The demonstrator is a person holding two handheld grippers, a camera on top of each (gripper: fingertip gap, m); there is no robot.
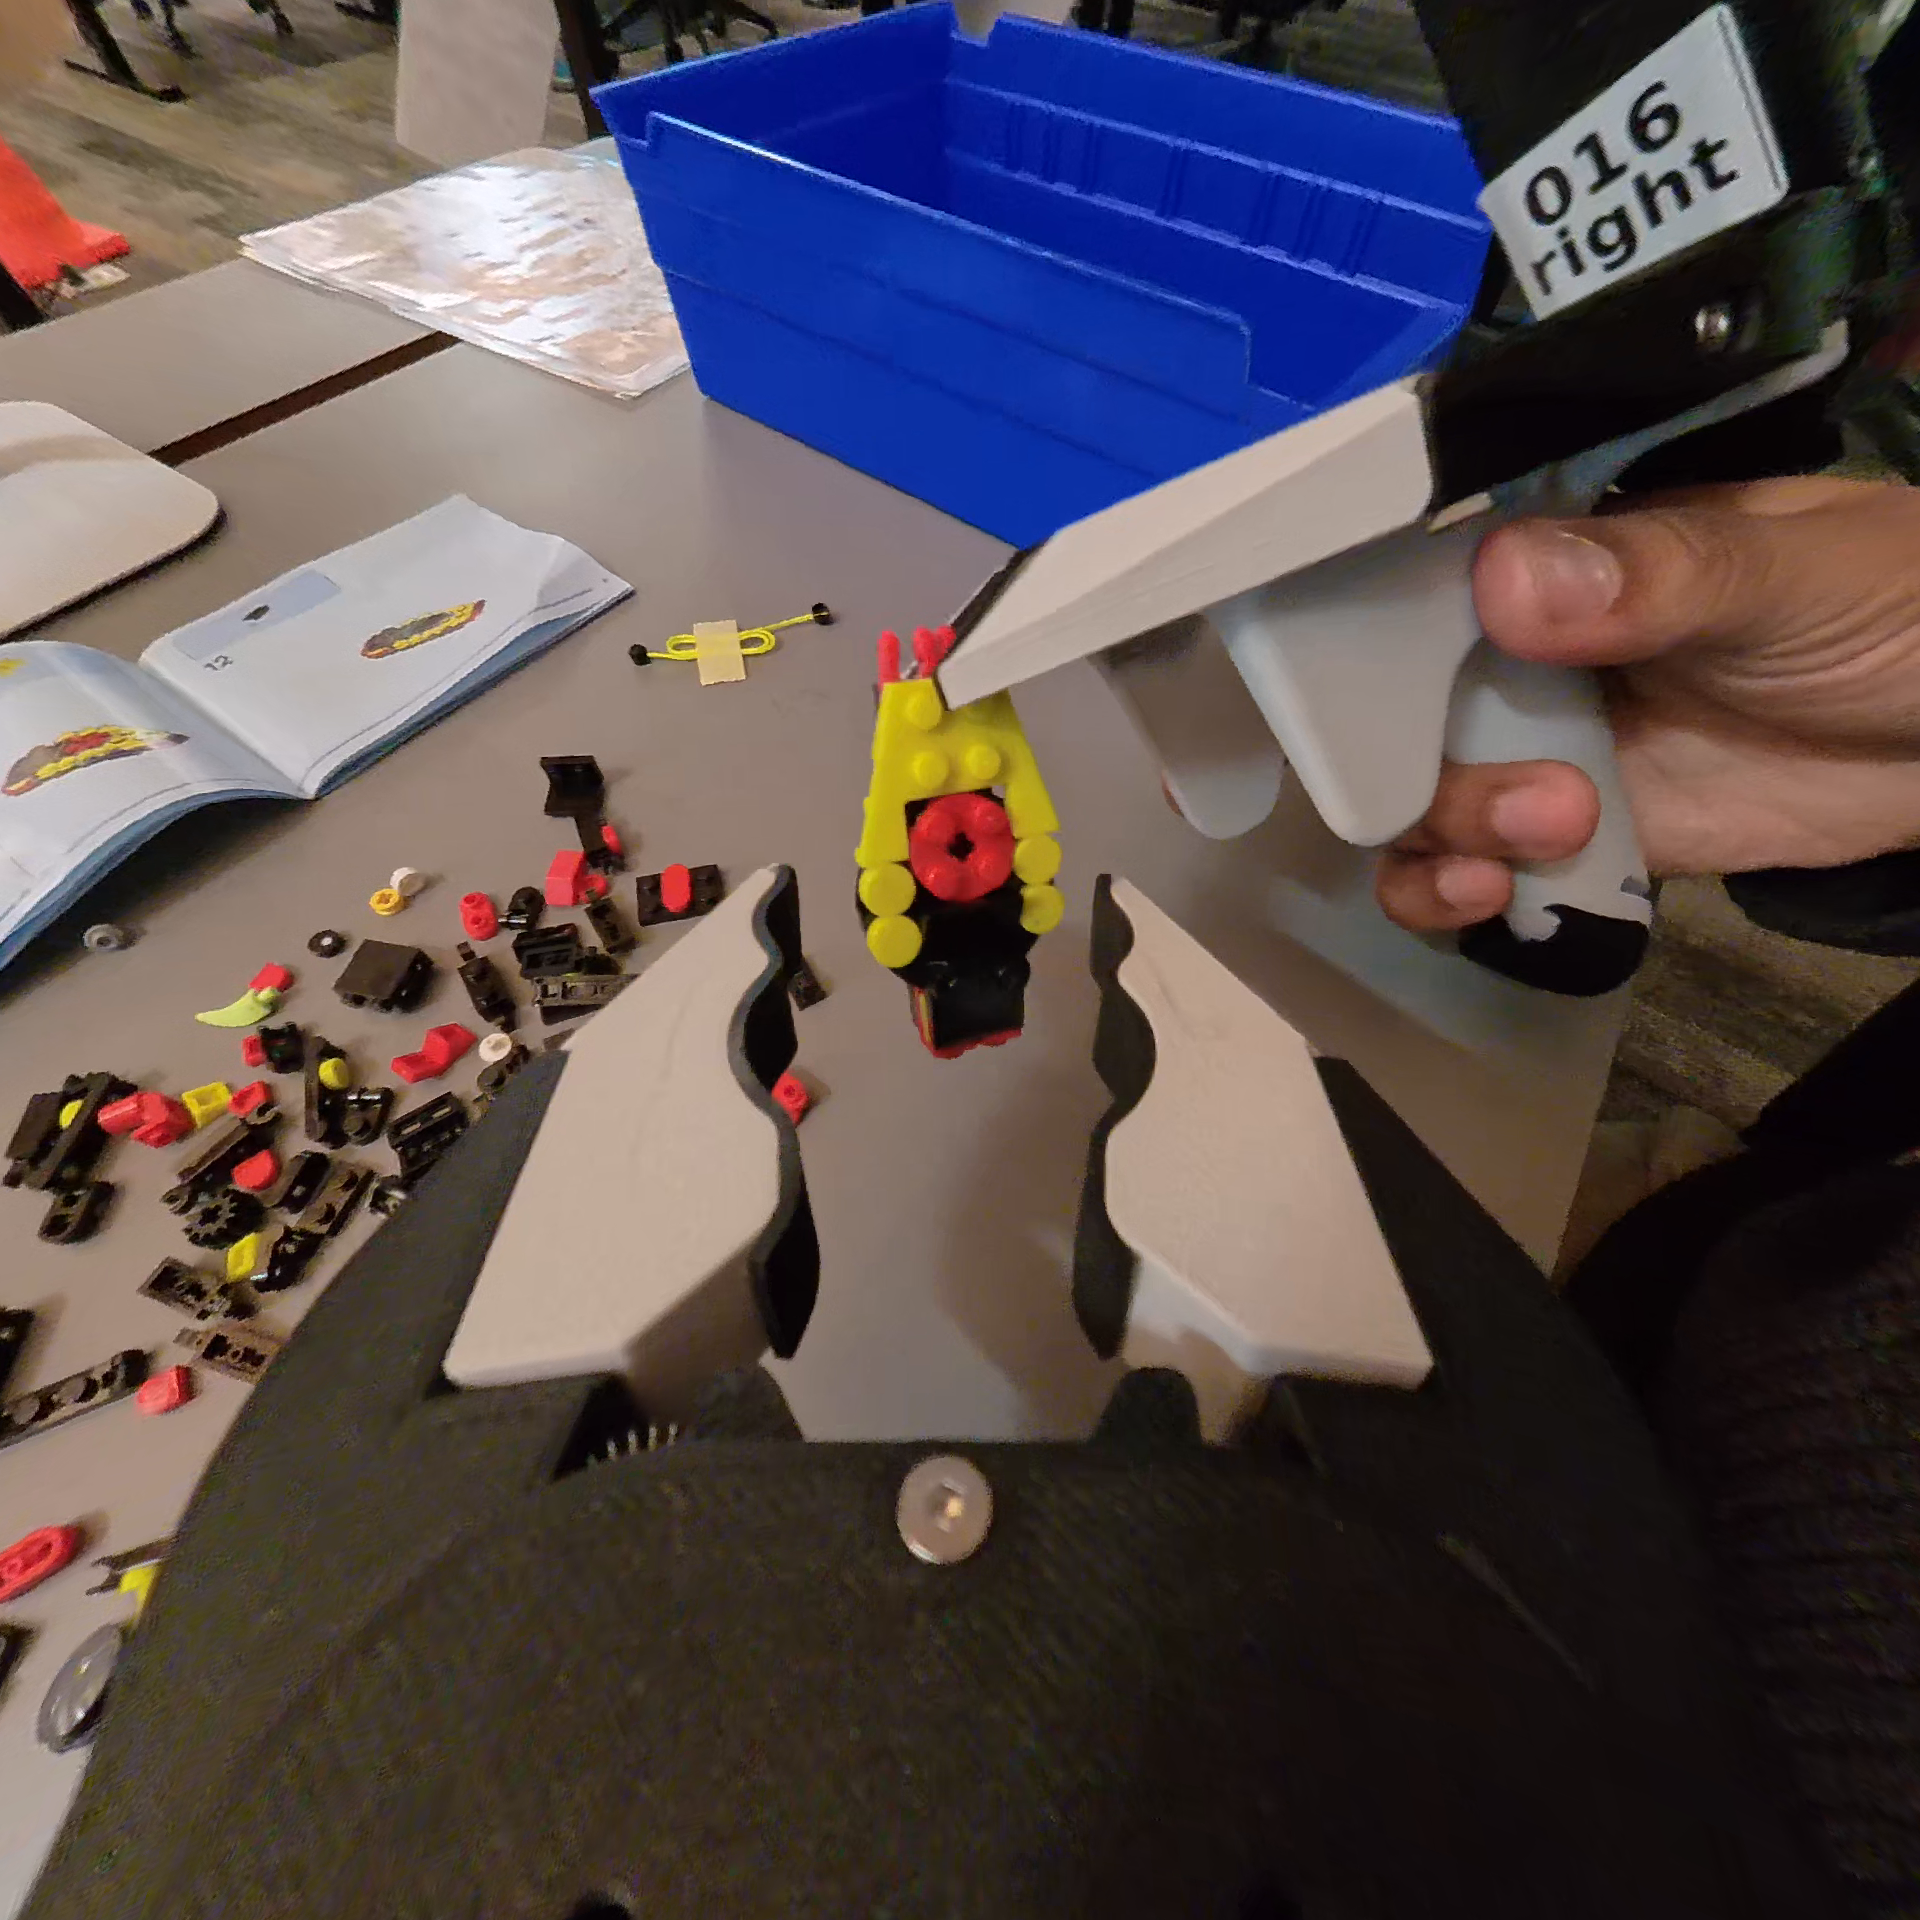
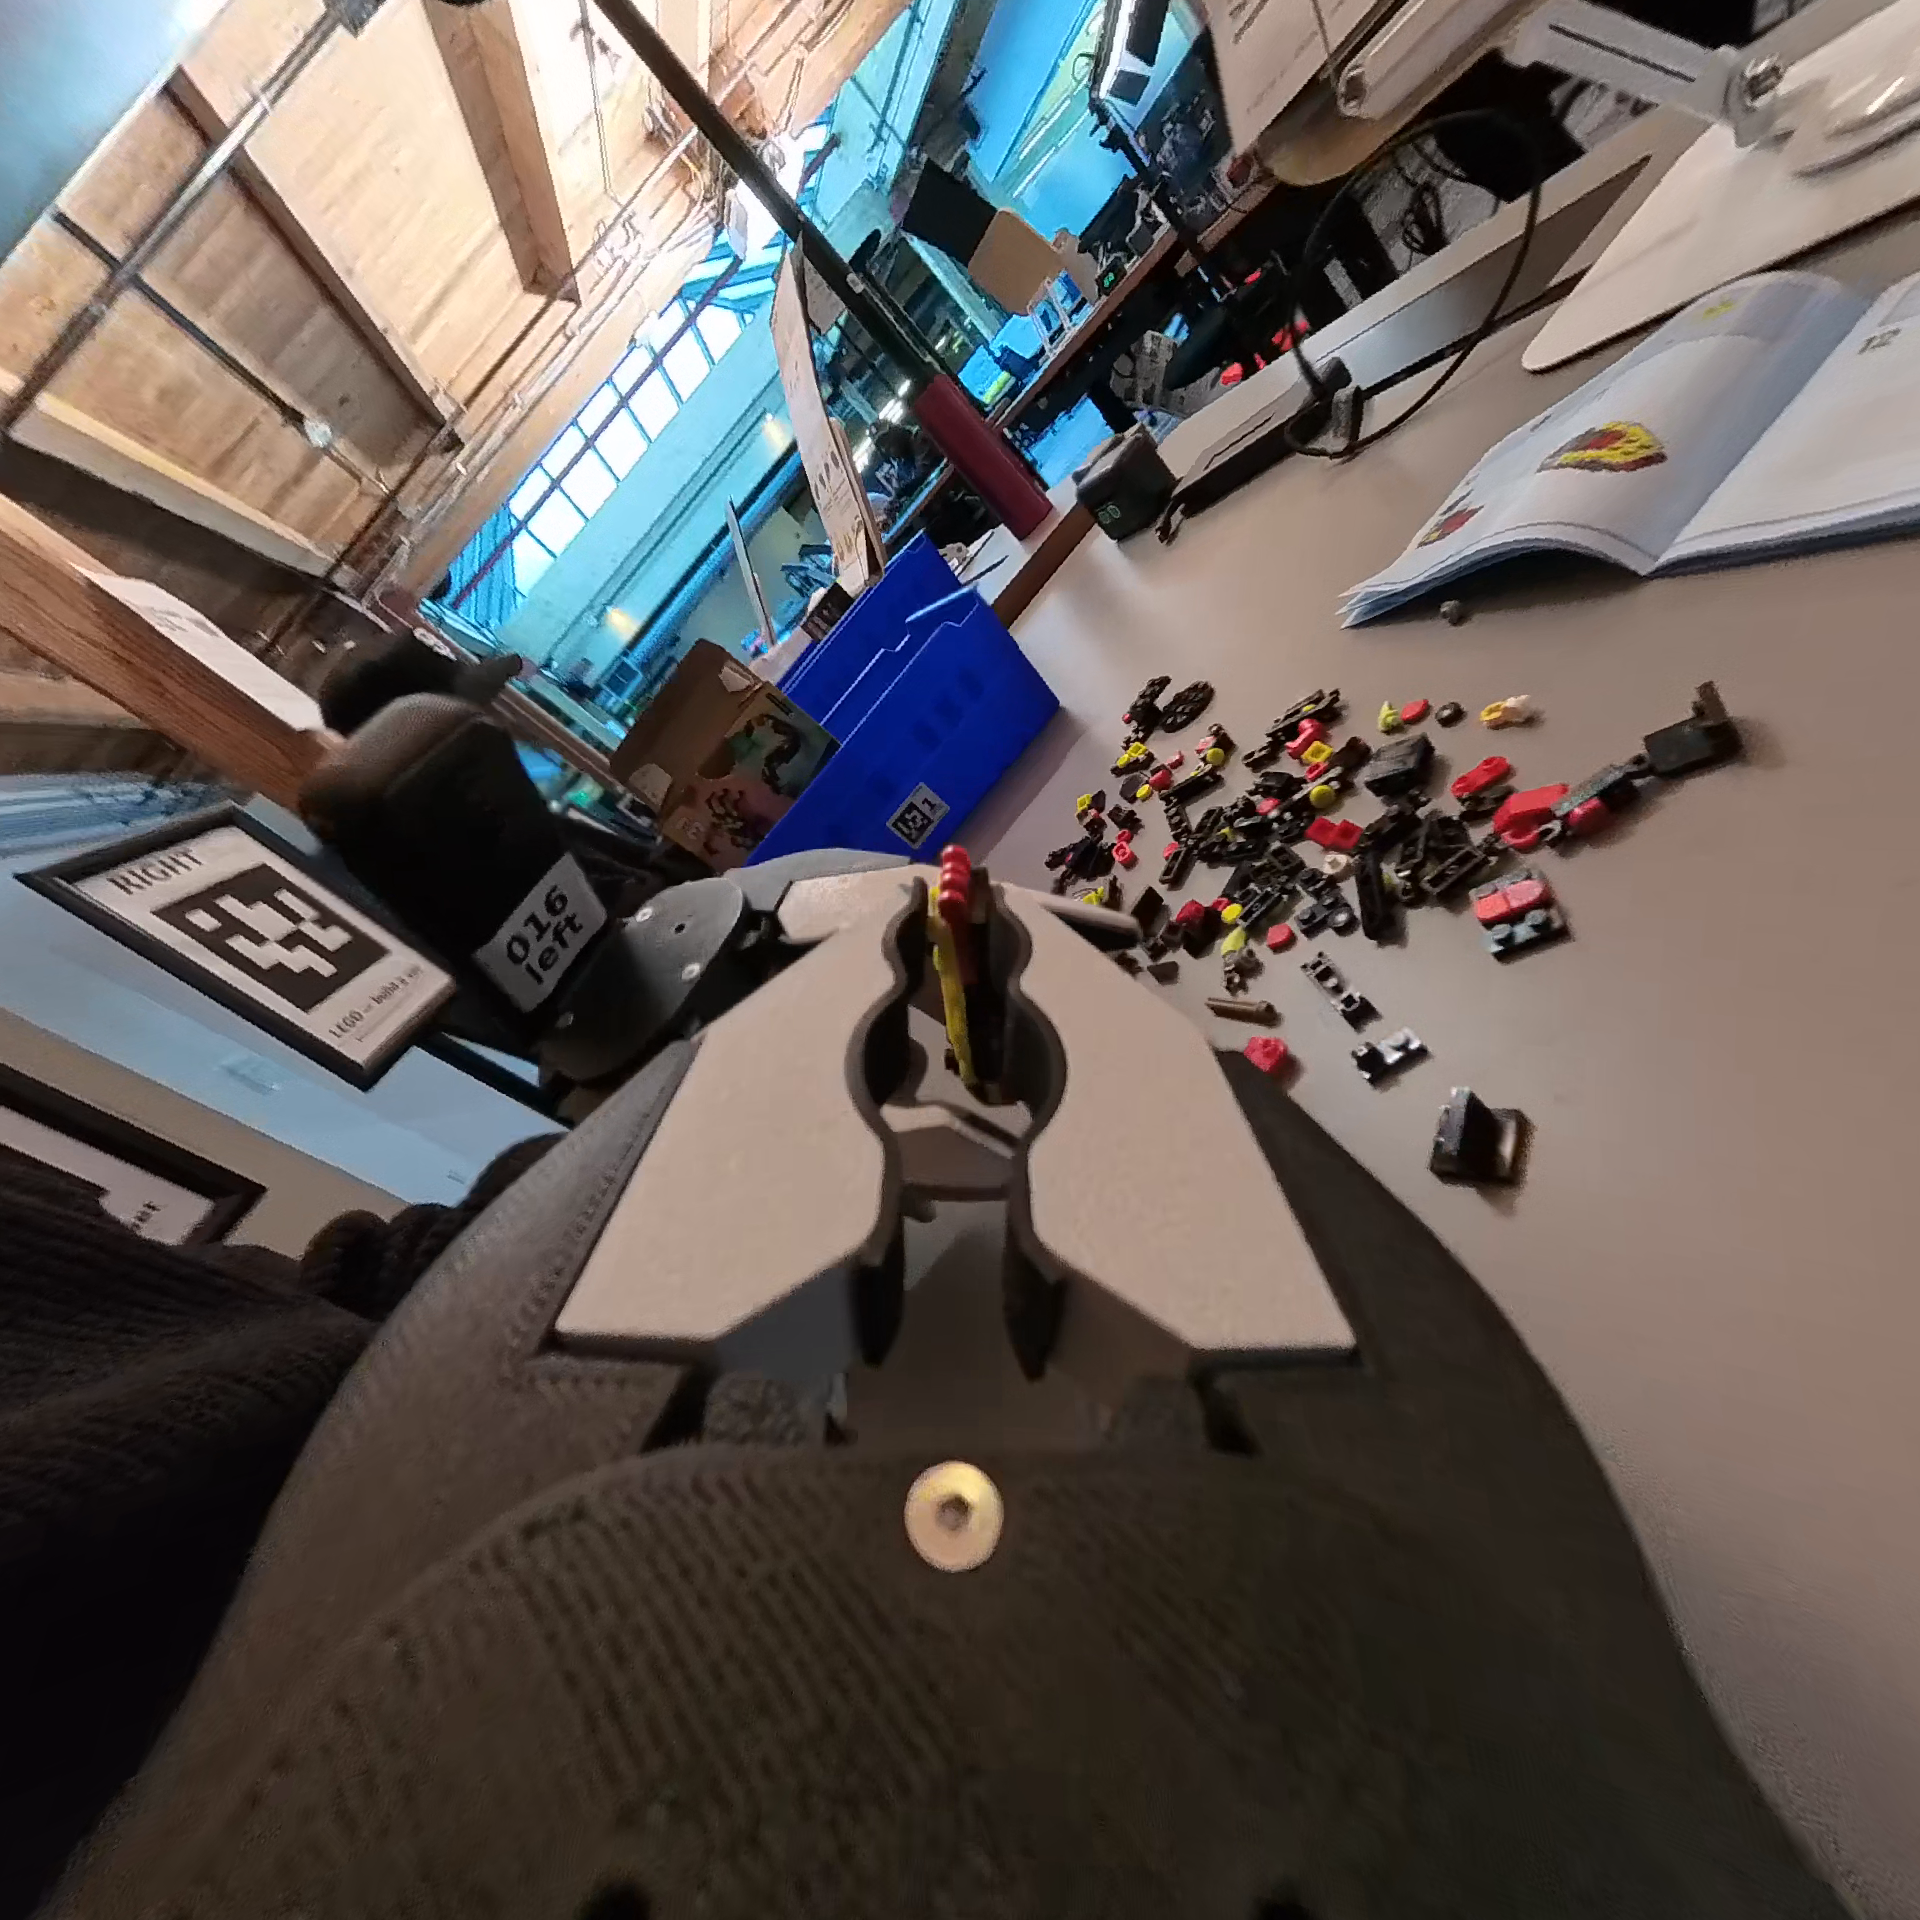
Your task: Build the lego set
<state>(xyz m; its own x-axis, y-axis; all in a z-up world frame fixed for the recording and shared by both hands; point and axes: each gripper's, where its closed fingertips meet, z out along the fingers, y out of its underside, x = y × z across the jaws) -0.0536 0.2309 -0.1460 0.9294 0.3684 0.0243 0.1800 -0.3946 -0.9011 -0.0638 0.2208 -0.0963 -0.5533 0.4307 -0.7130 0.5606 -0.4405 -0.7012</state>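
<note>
A half-built lego model (image 1: 951, 842) of yellow, red and black pieces hangs above the grey table (image 1: 727, 499). My right gripper (image 1: 940, 681) is shut on its top end and holds it upright in the air. In the right wrist view the model (image 2: 961, 971) shows edge-on, clamped between the fingers of the right gripper (image 2: 961, 914). My left gripper (image 1: 945, 914) is open and empty, its fingers on either side of the model's lower end without touching it. Loose red, black and yellow lego pieces (image 1: 312, 1060) lie scattered at the left; they also show in the right wrist view (image 2: 1340, 831).
An open instruction booklet (image 1: 260, 707) lies at the left. A blue plastic bin (image 1: 1039, 260) stands at the back. A yellow string with black ends (image 1: 727, 649) lies near the middle. A clear plastic bag (image 1: 488, 260) lies behind. A person's hand (image 1: 1683, 707) holds the right gripper's handle. Some 5 cm of space lies between my two pairs of fingers.
</note>
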